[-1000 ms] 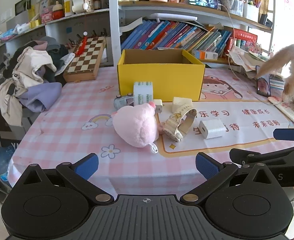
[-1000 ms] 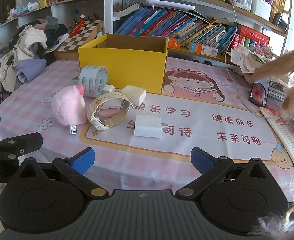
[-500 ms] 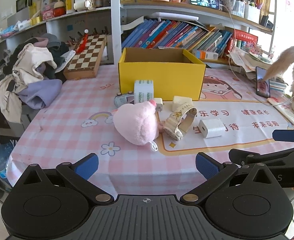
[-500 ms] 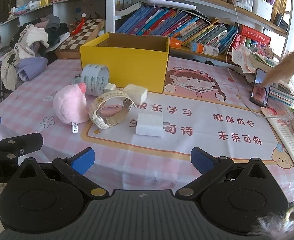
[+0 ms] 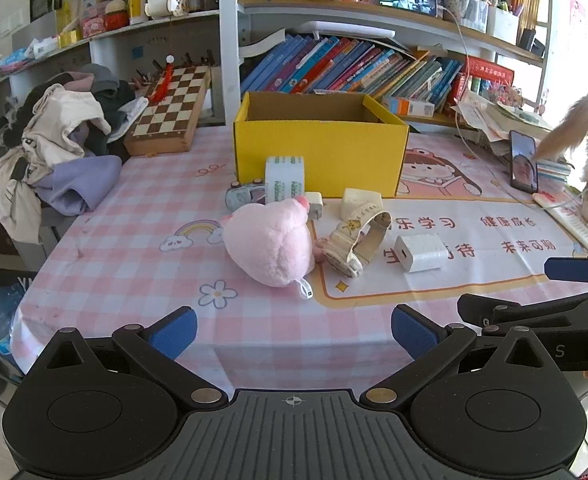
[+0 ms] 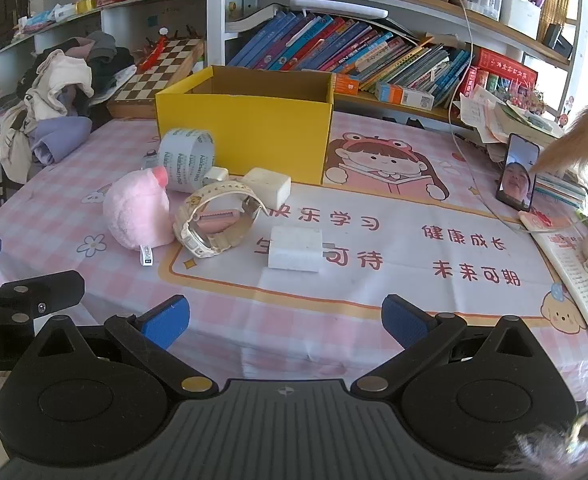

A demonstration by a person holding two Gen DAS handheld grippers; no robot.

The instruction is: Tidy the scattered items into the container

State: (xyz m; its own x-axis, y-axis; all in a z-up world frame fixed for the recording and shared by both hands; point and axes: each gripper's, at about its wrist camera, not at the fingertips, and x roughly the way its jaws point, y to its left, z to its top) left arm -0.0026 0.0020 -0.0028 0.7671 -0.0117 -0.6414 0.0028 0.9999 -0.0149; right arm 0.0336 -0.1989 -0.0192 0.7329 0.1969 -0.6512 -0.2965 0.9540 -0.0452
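Lying on its side, watch (image 6: 217, 218) band opening toward right tool (image 6: 285, 322).

Your left tongs (image 5: 293, 330) are matte black: two round housings with recessed discs, triangular cut-outs above them, and a ribbed centre plate bearing a small crosshair mark. Brass-coloured pivot pins sit on the angled arms, and the fingertips (image 5: 174, 331) carry blue textured pads. Your right tongs (image 6: 285, 322) match in build and colour. A sliver of your skin shows right of the left tongs' housing.
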